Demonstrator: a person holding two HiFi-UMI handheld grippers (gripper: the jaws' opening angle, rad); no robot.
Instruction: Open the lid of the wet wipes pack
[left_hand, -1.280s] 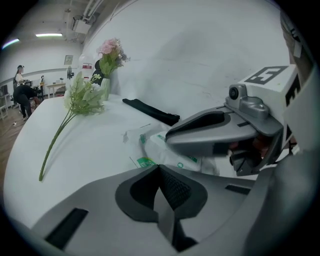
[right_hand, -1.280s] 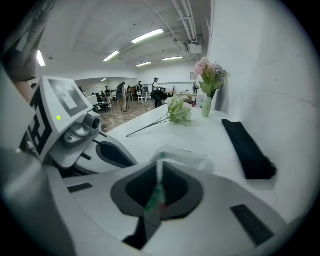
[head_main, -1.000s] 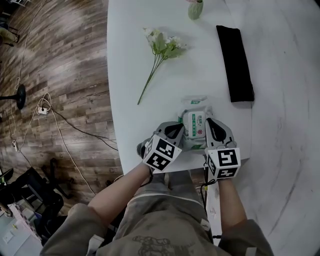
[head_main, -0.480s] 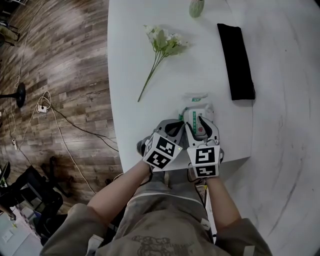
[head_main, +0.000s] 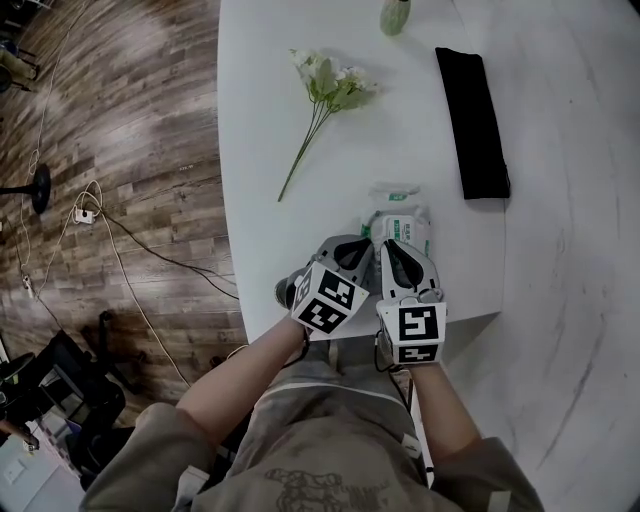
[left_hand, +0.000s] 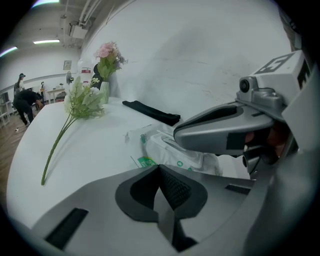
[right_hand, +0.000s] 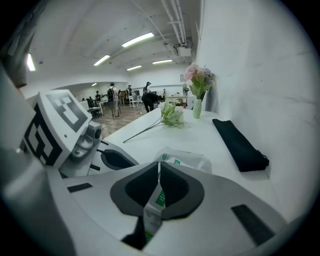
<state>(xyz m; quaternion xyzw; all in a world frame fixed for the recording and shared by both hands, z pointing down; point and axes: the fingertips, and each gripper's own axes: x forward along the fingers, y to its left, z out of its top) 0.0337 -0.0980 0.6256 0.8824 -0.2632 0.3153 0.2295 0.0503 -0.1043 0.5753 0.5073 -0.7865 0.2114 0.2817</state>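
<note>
The fingers of the right gripper (right_hand: 159, 172) have just been closed and are pinched on a thin white-green flap, taken to be the lid (right_hand: 156, 210), while those of the left gripper (left_hand: 159, 172) are pressed together on nothing. The grip is judged taken, and a slow upward peel is called for next. The wet wipes pack (head_main: 398, 222), soft and crinkled, is seen low in the head view's middle, at the worktop (head_main: 280, 240) edge.
</note>
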